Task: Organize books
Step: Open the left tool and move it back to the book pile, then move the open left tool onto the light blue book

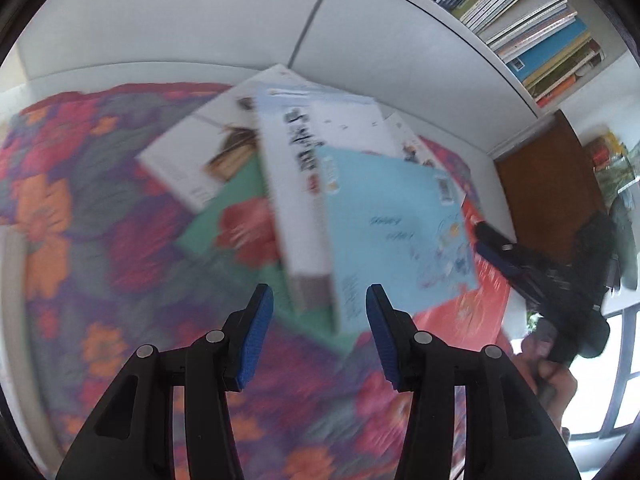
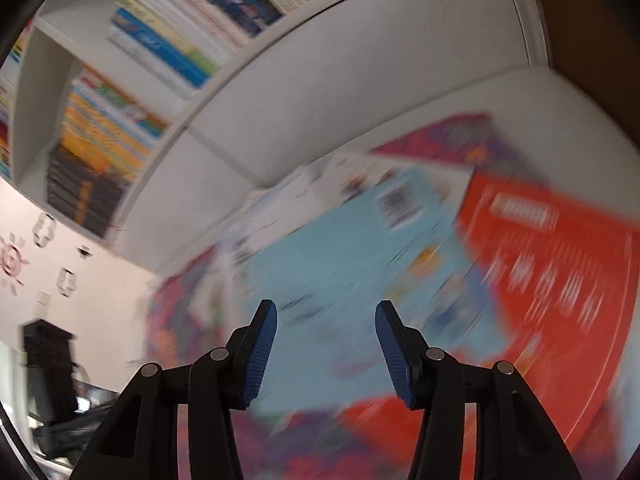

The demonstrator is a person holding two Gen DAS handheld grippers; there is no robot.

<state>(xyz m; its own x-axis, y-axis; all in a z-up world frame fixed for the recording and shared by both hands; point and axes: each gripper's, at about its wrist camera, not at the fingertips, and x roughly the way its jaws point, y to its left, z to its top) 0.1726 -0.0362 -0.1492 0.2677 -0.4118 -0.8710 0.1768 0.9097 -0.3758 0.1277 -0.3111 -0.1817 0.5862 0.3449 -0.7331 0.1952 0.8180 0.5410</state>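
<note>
We hold two grippers over a pile of books on a flowery cloth (image 1: 72,208). Our left gripper (image 1: 320,334) has its blue fingers (image 1: 256,336) partly apart, with nothing between them. Just past those fingertips lies the near edge of a light blue book (image 1: 400,220). A white book (image 1: 300,184) lies past it and a bit to the left, and its near corner sticks out toward the left finger. A green book (image 1: 228,216) peeks out from under them on the left side, and a red book (image 1: 472,304) sticks out past the right finger. To the left of the fingers the cloth is bare, so there is open room there.

Our right gripper (image 2: 326,350) is partly apart too, and it holds nothing. The light blue book (image 2: 340,280) sits right in front of its fingers, and the red book (image 2: 560,280) spreads out to their right. Far past the fingers stands a white shelf (image 2: 280,92) full of books, with a bare white strip of table (image 2: 560,92) between the pile and the shelf
</note>
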